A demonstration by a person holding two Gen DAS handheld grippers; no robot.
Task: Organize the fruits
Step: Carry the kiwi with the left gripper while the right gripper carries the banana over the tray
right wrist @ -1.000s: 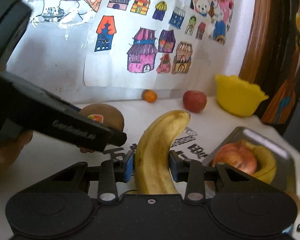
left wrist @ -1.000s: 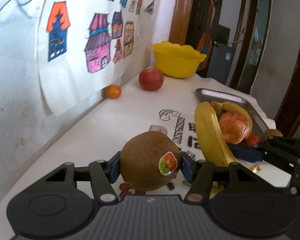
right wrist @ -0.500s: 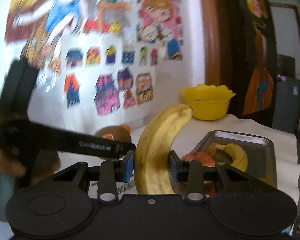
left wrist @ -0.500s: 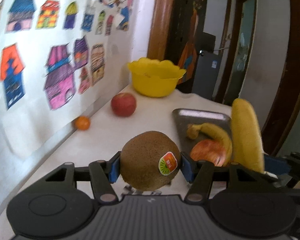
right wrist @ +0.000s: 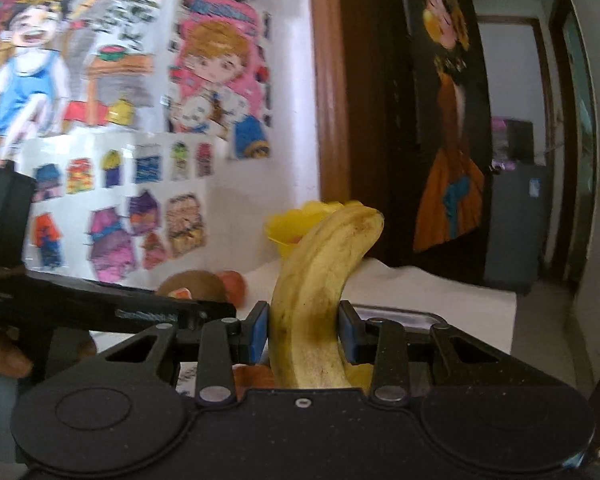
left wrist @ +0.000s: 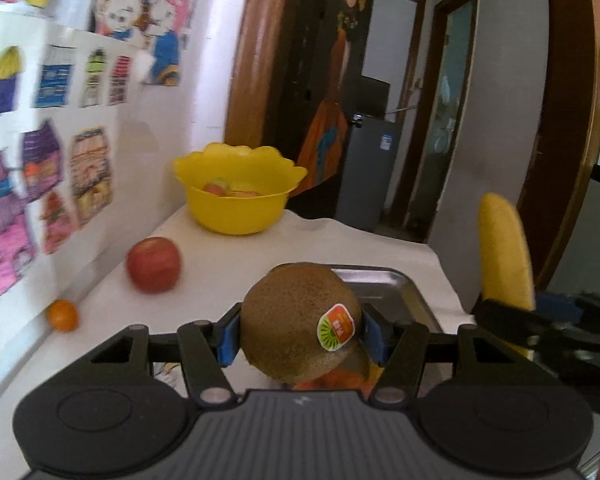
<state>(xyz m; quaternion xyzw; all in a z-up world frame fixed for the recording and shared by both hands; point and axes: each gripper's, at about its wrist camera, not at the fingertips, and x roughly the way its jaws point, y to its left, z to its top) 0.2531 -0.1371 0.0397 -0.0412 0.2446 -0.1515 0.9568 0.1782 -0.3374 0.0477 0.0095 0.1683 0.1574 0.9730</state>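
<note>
You've got your left gripper clamped on the kiwi and your right gripper pinching the banana mid-body, both lifted clear of the tabletop, probably so each goes to its container in one trip. The kiwi's brown and fuzzy with a sticker; the banana's yellow with brown freckles, tip up.

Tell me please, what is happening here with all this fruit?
A person is sorting fruit with two handheld grippers. The left gripper is shut on a kiwi, and the right gripper is shut on a banana; both are held in the air above the metal tray. A red apple and a small orange lie on the table near the wall, and a yellow bowl stands further back.
</note>
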